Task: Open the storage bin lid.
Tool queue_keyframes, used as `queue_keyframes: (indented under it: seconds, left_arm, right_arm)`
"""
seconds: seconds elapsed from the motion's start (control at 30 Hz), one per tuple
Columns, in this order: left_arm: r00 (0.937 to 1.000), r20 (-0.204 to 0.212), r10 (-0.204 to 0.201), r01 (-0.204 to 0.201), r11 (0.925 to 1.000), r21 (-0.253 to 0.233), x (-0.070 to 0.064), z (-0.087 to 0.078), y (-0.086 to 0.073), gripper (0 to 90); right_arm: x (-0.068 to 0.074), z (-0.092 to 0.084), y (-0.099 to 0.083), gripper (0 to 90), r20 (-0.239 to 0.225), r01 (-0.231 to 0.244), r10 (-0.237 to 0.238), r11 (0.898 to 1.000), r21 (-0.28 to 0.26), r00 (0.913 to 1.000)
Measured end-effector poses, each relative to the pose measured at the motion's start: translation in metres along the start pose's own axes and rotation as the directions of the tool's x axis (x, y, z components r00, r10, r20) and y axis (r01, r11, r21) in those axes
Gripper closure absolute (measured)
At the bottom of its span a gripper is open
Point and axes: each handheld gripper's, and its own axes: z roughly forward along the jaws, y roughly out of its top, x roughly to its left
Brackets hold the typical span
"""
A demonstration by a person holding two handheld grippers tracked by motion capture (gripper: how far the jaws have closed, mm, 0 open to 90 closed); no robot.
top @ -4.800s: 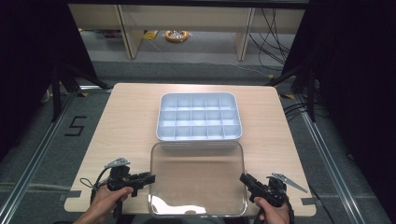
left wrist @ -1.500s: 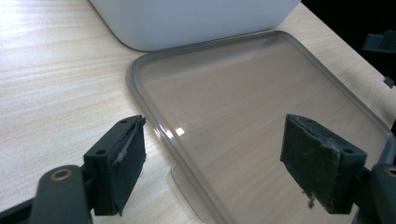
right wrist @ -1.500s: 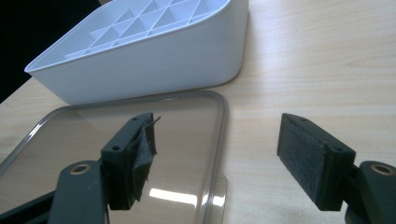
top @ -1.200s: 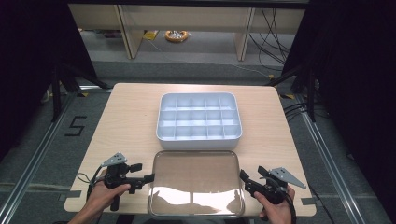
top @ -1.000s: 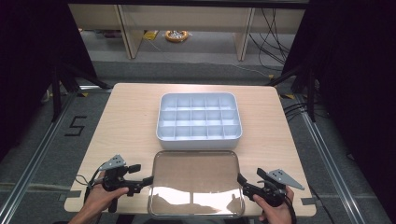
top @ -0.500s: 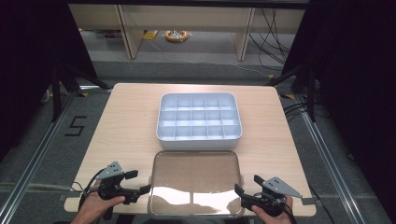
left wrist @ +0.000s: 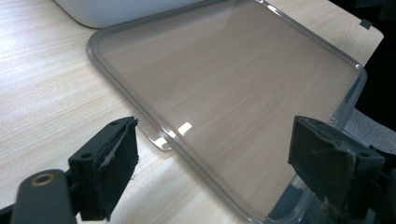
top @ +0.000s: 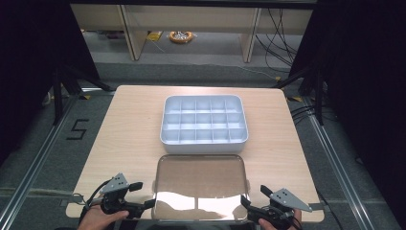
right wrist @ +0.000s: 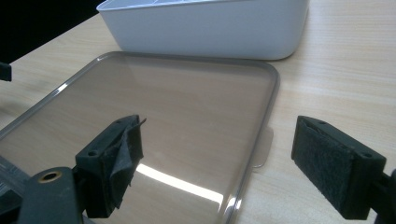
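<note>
I have the clear lid lying flat on the counter, at its near edge, just in front of the white compartment box and just about touching its near wall. My left gripper sits at the lid's near-left corner and my right gripper at its near-right corner, both low and pointing inward. Both sets of jaws stand wide apart and hold nothing.

The lid's long axis runs side to side, the same way as the box's, so I judge the coming move turns on pinching the two short ends and carrying the lid straight away from me, over the box. Neither hand is clearly nearer; each sits at its own corner.

The left gripper view shows the lid's rim running between the jaws, with a small tab jutting out on the left edge. The right gripper view shows a matching tab on the right edge, also between the jaws, and the box wall close behind. The high view alone shows the box's empty compartments and how squarely the lid lines up with it.
</note>
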Motion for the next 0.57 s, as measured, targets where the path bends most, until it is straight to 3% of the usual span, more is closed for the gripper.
queue_keyframes:
  seconds: [0.03, 0.1, 0.13, 0.2, 0.33, 0.37, 0.4, 0.43, 0.5, 0.57]
  left_arm:
    - [1.0000, 0.002, -0.002, 0.002, 1.0000, -0.001, 0.000, 0.000, 0.000, 15.3]
    - [1.0000, 0.001, 0.004, -0.004, 1.0000, -0.003, 0.001, -0.001, 0.000, 15.3]
    - [1.0000, 0.000, -0.002, 0.002, 1.0000, -0.002, 0.001, -0.001, 0.000, 15.4]
    - [1.0000, 0.008, -0.004, 0.004, 1.0000, -0.001, 0.002, -0.001, 0.001, 15.4]
    - [0.9999, 0.005, -0.010, 0.010, 0.9999, 0.008, 0.001, -0.001, 0.000, 15.6]
    - [0.9999, 0.007, -0.014, 0.014, 0.9999, 0.003, 0.001, 0.000, 0.000, 15.6]
    - [0.9998, 0.005, -0.017, 0.016, 0.9999, 0.003, 0.001, 0.000, 0.000, 15.6]
    - [0.9999, 0.007, -0.009, 0.009, 0.9999, 0.005, 0.002, 0.000, 0.000, 15.7]
    - [0.9999, 0.007, -0.008, 0.008, 1.0000, 0.005, 0.002, 0.000, 0.000, 15.7]
    - [0.9999, 0.009, -0.010, 0.010, 0.9999, -0.001, 0.002, 0.000, 0.000, 15.7]
  right_arm:
    - [-0.004, 0.002, 0.000, 17.3, 0.016, 0.054, -0.054, 0.998, -0.019, 0.9984]
    - [-0.004, 0.002, 0.000, 17.4, 0.011, 0.048, -0.047, 0.999, -0.005, 0.9988]
    - [-0.002, 0.002, -0.001, 17.5, -0.001, 0.008, -0.008, 1.000, 0.001, 1.0000]
    - [-0.005, 0.002, 0.000, 17.6, 0.002, 0.037, -0.037, 0.999, -0.004, 0.9993]
    - [-0.007, 0.003, -0.001, 19.0, 0.021, 0.034, -0.033, 0.999, -0.019, 0.9992]
    - [-0.007, 0.002, 0.000, 19.1, 0.025, 0.025, -0.025, 1.000, -0.016, 0.9994]
    - [-0.005, 0.002, -0.001, 19.1, 0.017, -0.026, 0.026, 0.999, -0.019, 0.9995]
    - [-0.009, 0.002, -0.001, 19.1, 0.016, 0.002, -0.001, 1.000, -0.028, 0.9999]
    - [-0.009, 0.002, -0.001, 19.2, 0.011, -0.043, 0.043, 0.998, -0.037, 0.9990]
    - [-0.013, 0.002, -0.001, 19.4, 0.005, -0.019, 0.019, 0.999, -0.035, 0.9998]
